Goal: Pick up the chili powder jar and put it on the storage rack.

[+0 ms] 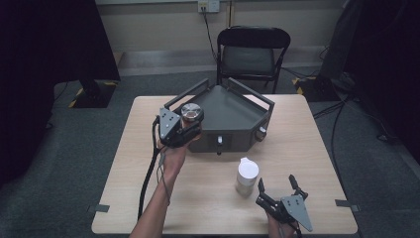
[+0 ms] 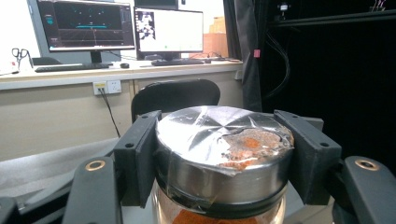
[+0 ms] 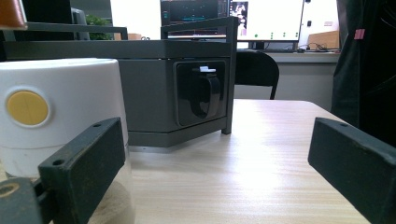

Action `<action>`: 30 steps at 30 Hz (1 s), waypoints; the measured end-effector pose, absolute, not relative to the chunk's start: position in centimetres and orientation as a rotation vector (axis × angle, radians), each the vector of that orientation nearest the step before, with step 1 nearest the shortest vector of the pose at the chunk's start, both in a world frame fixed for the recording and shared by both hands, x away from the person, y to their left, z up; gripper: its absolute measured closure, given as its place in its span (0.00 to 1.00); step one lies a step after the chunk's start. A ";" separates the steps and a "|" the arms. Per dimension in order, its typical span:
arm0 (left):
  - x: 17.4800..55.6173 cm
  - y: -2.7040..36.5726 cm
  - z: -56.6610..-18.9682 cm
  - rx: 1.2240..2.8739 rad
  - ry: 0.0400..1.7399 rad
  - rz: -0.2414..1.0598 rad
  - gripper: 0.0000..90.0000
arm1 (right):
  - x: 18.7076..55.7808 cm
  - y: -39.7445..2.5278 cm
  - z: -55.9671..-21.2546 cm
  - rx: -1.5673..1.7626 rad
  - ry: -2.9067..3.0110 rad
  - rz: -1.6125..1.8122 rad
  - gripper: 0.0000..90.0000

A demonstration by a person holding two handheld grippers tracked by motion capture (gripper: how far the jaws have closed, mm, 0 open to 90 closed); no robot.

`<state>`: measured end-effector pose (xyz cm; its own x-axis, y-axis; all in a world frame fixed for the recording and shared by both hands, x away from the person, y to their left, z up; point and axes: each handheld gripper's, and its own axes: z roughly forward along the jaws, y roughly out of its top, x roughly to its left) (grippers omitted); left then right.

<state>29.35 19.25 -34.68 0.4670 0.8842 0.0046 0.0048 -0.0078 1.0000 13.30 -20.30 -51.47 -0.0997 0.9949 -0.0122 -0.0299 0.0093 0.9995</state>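
Note:
My left gripper (image 1: 187,128) is shut on a glass spice jar (image 1: 191,116) with a shiny metal lid, held at the left front corner of the grey rack (image 1: 233,116). In the left gripper view the jar (image 2: 223,154) sits between the two pads, its lid dusted with orange powder and orange powder inside the glass. A second jar with a white cap (image 1: 246,176) stands on the table in front of the rack. My right gripper (image 1: 280,190) rests open near the table's front edge, just right of that jar. The right gripper view has the white-capped jar (image 3: 60,112) at the left, beside the left jaw.
The grey corner rack (image 3: 154,88) has raised rails and small knobs on its front faces. A black folding chair (image 1: 251,52) stands behind the wooden table (image 1: 302,148). Cables trail from the left gripper down the table's left side.

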 end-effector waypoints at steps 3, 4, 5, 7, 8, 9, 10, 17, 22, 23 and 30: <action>29.9 19.0 -34.2 1.404 0.848 0.846 0.39 | 13.3 -20.3 -51.5 1.130 1.266 1.288 0.03; 30.1 18.8 -34.1 1.406 0.850 0.851 0.39 | 13.3 -20.3 -51.5 1.131 1.266 1.288 0.03; 30.3 18.6 -34.0 1.403 0.849 0.855 0.39 | 13.3 -20.3 -51.5 1.131 1.266 1.288 0.03; 30.6 18.2 -33.9 1.400 0.856 0.868 0.39 | 13.3 -20.3 -51.5 1.131 1.265 1.288 0.03; 30.8 17.9 -33.9 1.397 0.864 0.874 0.39 | 13.3 -20.3 -51.5 1.131 1.265 1.288 0.03; 31.1 17.8 -34.0 1.390 0.873 0.875 0.39 | 13.3 -20.3 -51.5 1.133 1.263 1.288 0.03; 31.3 17.6 -34.0 1.385 0.880 0.870 0.39 | 13.3 -20.3 -51.5 1.134 1.263 1.289 0.03; 32.9 16.5 -34.1 1.391 0.914 0.892 0.39 | 13.3 -20.4 -51.5 1.129 1.267 1.291 0.03; 33.8 16.0 -34.5 1.403 0.935 0.886 0.39 | 13.3 -20.3 -51.5 1.130 1.266 1.291 0.03; 34.0 15.9 -34.5 1.409 0.935 0.885 0.39 | 13.3 -20.3 -51.5 1.130 1.266 1.291 0.03; 34.2 15.4 -35.2 1.419 0.959 0.885 0.39 | 13.3 -20.4 -51.5 1.129 1.266 1.293 0.03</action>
